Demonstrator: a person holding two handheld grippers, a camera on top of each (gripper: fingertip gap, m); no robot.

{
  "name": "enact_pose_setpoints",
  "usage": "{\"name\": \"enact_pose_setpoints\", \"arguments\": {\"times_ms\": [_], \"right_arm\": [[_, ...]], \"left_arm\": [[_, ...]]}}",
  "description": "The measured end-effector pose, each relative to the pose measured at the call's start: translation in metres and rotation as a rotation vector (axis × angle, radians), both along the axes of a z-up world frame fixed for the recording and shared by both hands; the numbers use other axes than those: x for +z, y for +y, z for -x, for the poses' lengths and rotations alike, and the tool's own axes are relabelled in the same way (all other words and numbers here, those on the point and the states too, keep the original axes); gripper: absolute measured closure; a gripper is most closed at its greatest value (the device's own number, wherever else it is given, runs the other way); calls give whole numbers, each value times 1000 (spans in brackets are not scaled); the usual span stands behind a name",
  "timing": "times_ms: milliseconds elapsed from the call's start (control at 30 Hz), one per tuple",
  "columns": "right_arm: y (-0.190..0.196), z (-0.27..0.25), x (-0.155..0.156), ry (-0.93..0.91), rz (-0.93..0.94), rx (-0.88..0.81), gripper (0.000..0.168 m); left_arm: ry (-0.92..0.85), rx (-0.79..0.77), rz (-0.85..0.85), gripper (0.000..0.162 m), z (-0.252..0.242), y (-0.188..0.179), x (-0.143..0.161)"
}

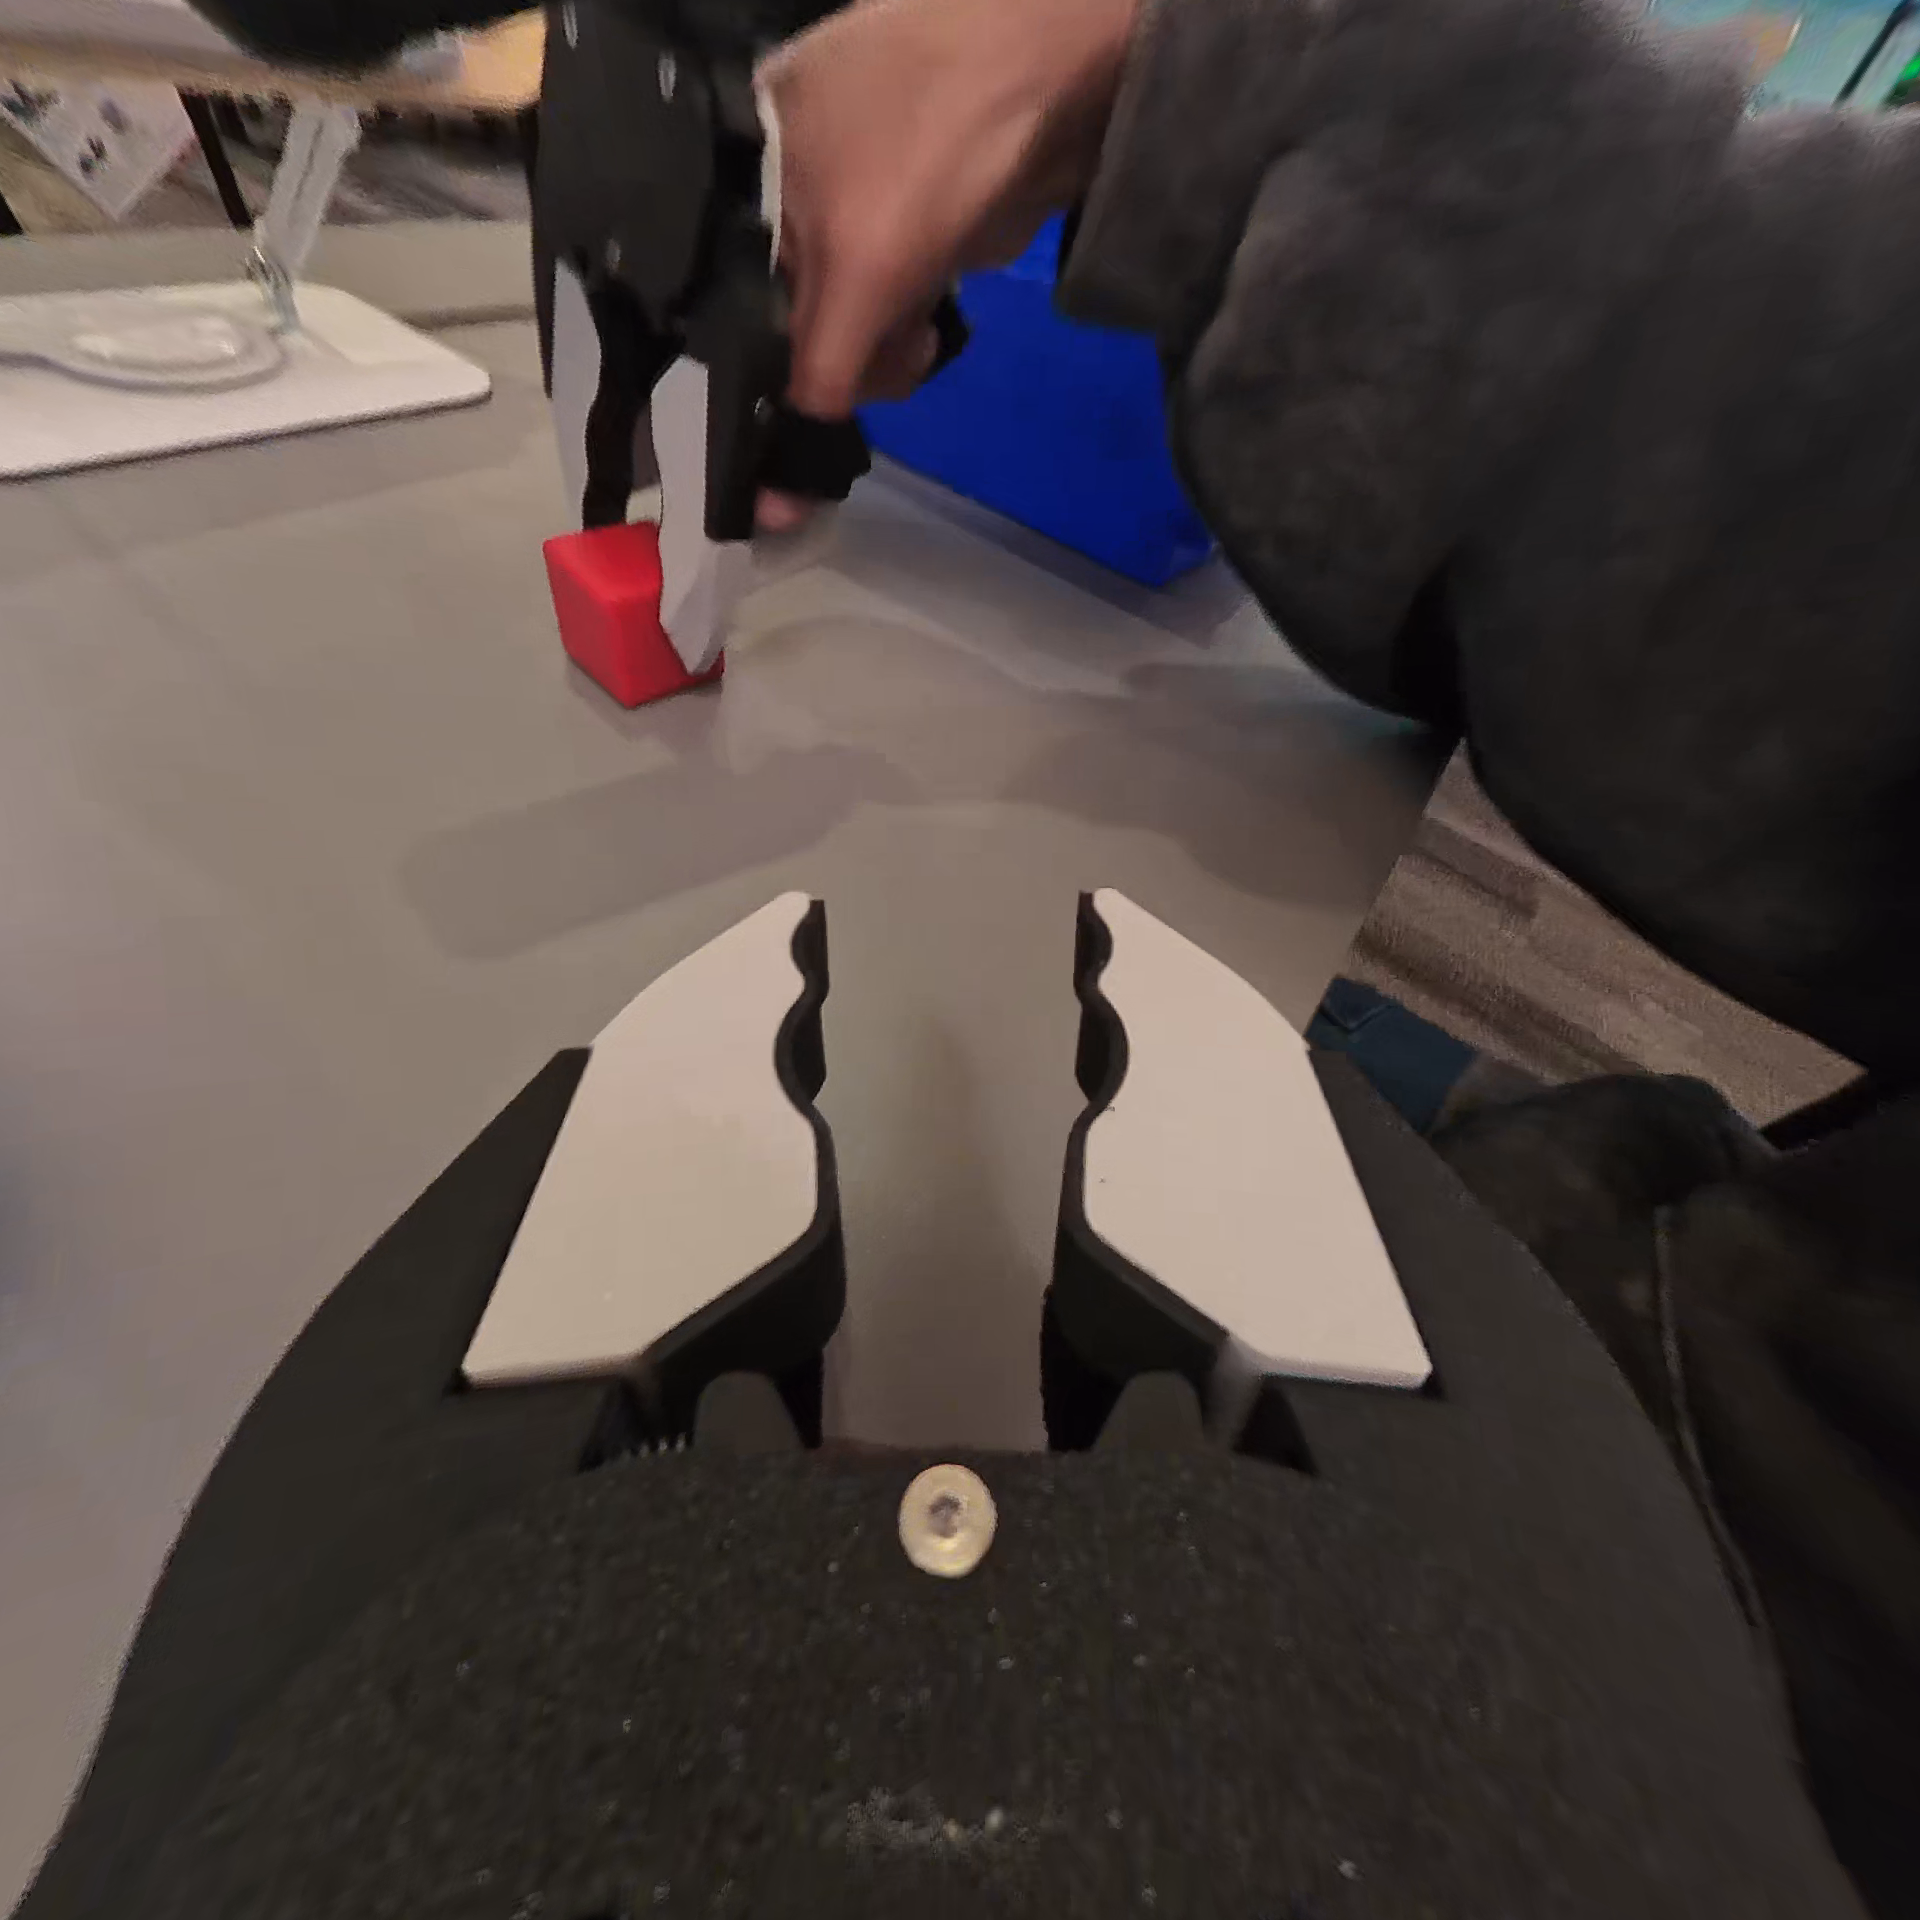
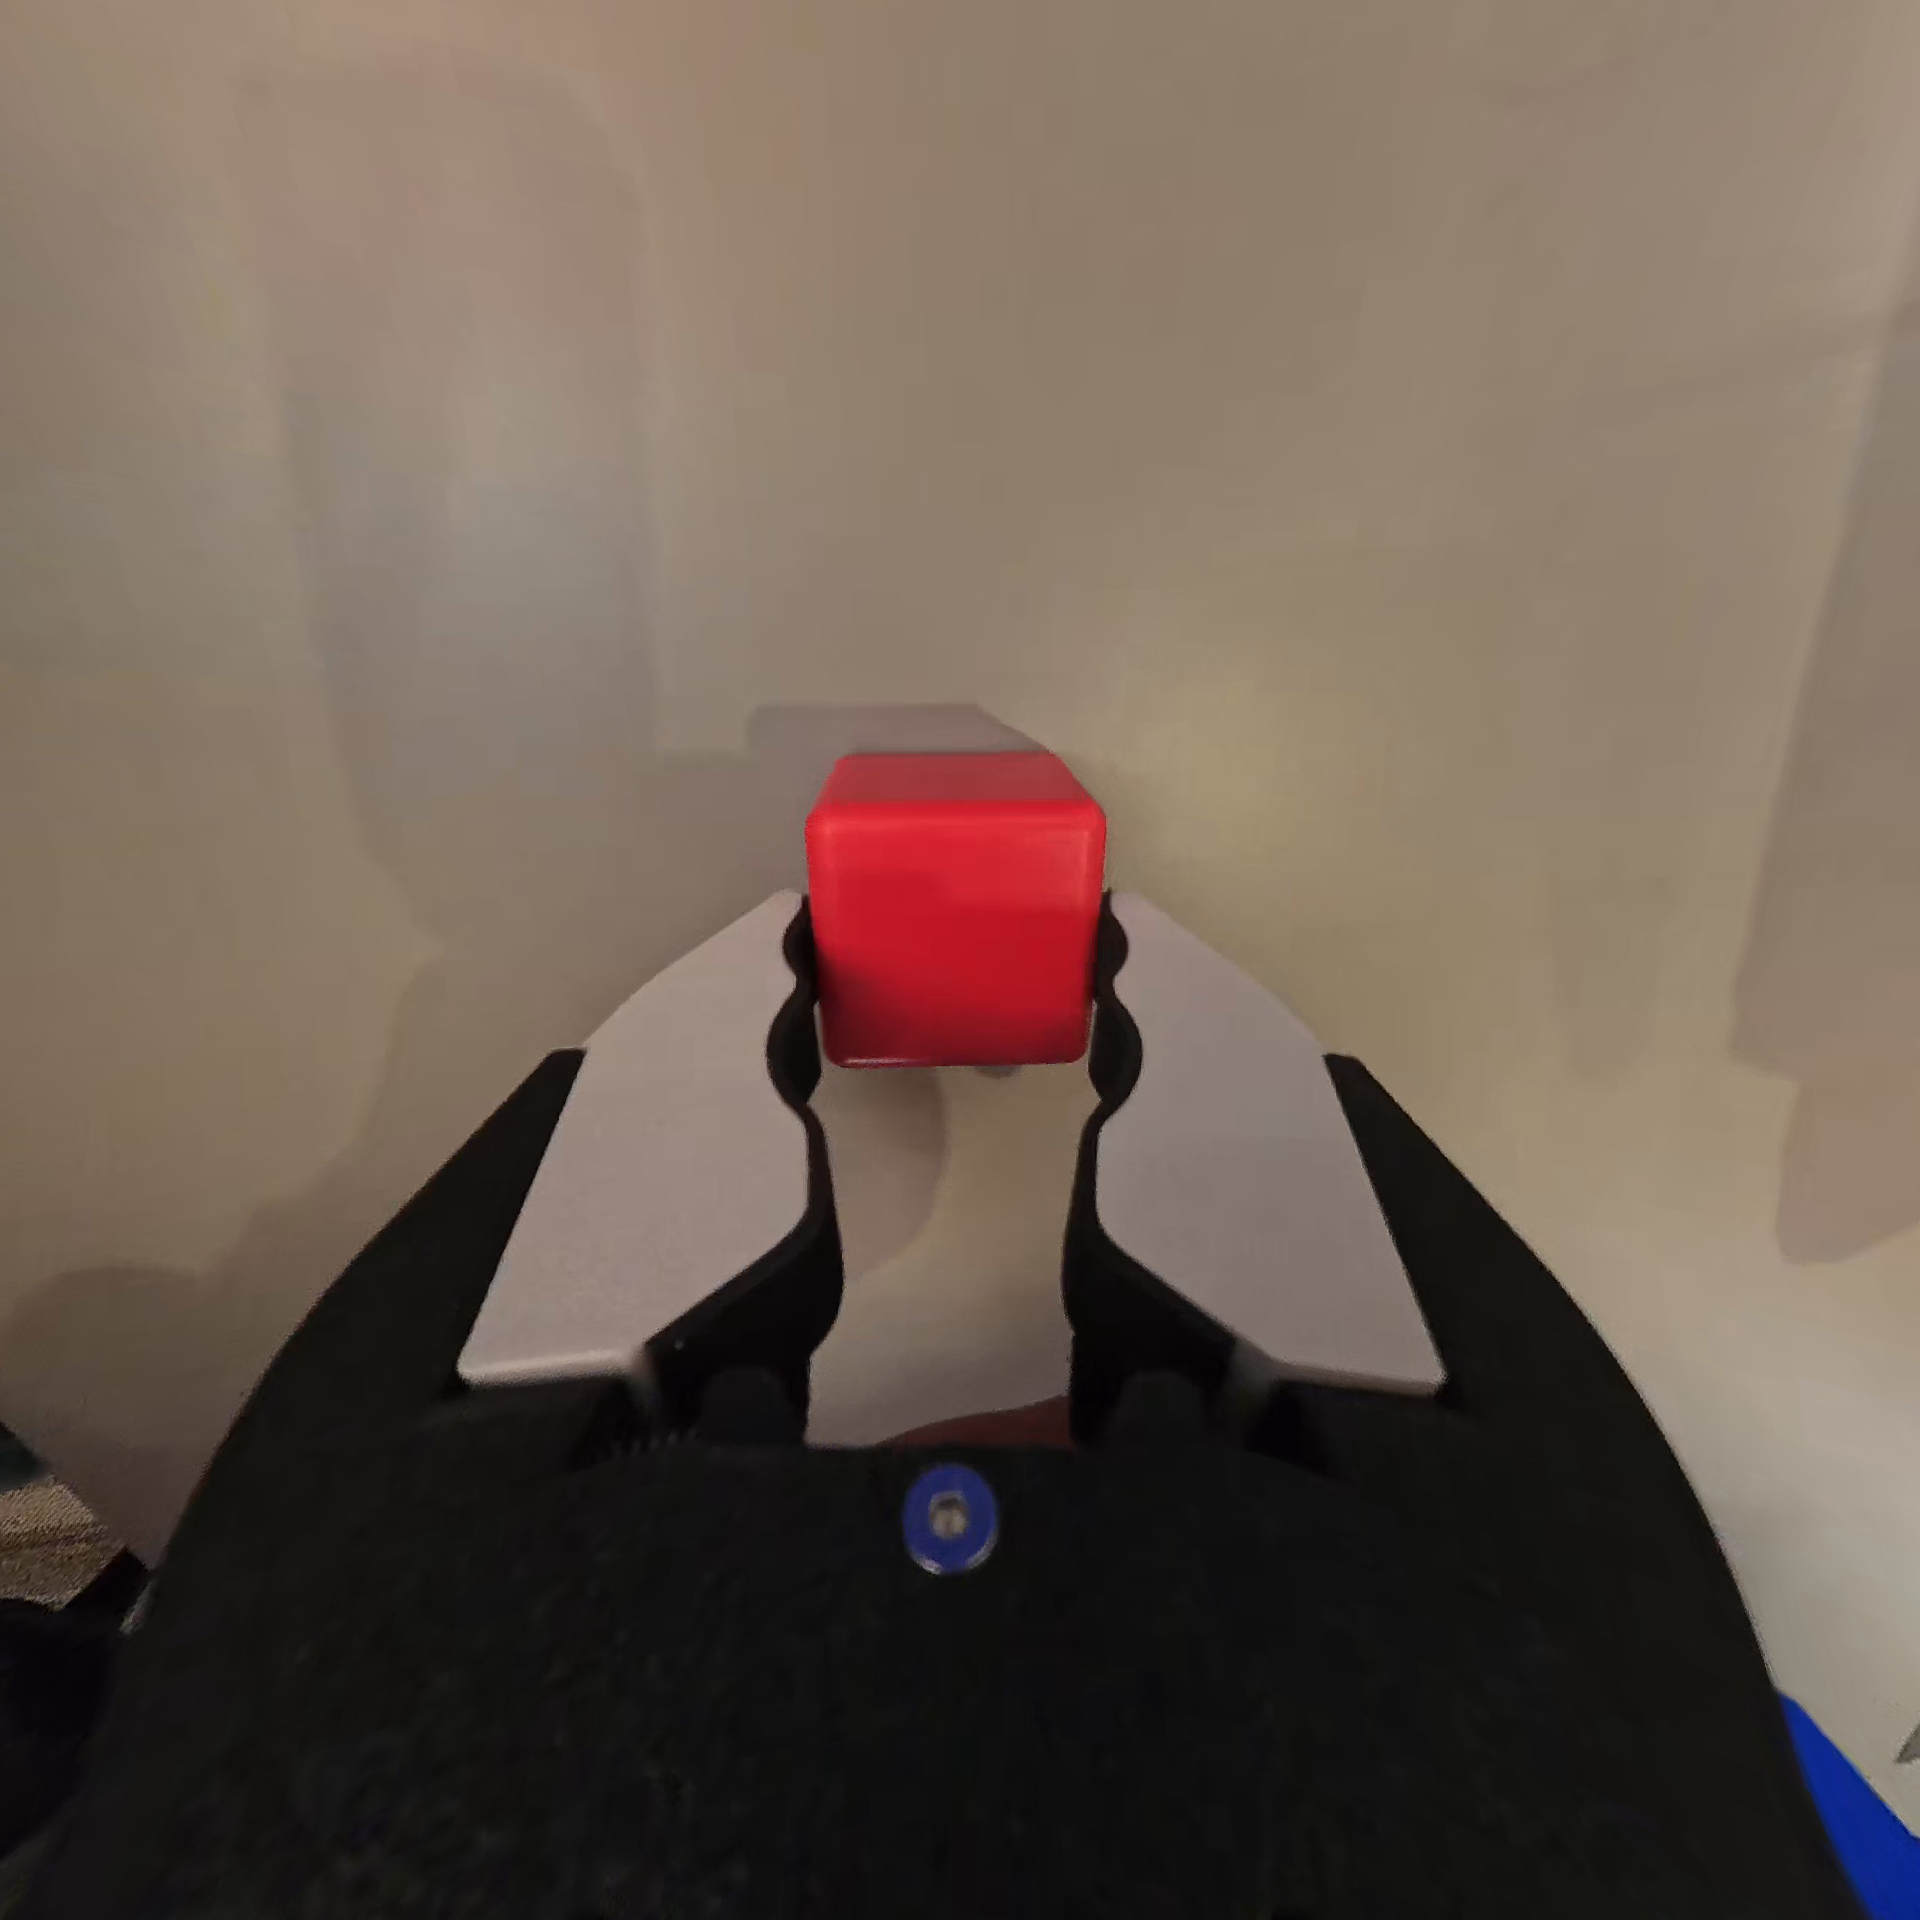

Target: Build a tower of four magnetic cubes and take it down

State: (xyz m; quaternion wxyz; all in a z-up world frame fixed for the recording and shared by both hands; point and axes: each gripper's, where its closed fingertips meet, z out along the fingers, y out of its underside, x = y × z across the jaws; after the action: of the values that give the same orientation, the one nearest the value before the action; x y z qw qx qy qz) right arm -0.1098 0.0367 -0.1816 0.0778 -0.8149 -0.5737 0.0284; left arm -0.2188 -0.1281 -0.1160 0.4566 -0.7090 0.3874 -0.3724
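Note:
A red cube (image 1: 608,613) rests on the grey table (image 1: 312,831), out ahead of my left gripper. My right gripper (image 1: 655,582) comes down on it from above with one finger on each side. In the right wrist view the red cube (image 2: 951,914) sits between the tips of my right gripper (image 2: 953,920), and both pads touch its sides. My left gripper (image 1: 951,914) is open and empty, low over the table and nearer than the cube. Only this one cube is in view.
A blue box (image 1: 1039,416) stands behind the cube to the right. A white mat (image 1: 260,374) with a stand lies at the far left. A person's hand and dark sleeve (image 1: 1558,416) fill the upper right. The table's edge and carpet floor (image 1: 1507,956) are at right.

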Motion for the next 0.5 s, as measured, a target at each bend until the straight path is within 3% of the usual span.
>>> {"name": "enact_pose_setpoints", "arguments": {"times_ms": [33, 200, 333, 500], "right_arm": [[1, 3, 0, 11, -8, 4, 119], [4, 12, 27, 91, -94, 9, 119], [-11, -6, 93, 145, -269, -8, 119], [-35, -87, 184, 117, -498, -120, 118]], "left_arm": [[-33, 4, -17, 118, 2, -4, 6], [-132, 12, -61, 120, 11, -17, 15], [-200, 3, -60, 115, 11, -22, 24], [-174, 30, -107, 108, 14, -19, 24]]}}
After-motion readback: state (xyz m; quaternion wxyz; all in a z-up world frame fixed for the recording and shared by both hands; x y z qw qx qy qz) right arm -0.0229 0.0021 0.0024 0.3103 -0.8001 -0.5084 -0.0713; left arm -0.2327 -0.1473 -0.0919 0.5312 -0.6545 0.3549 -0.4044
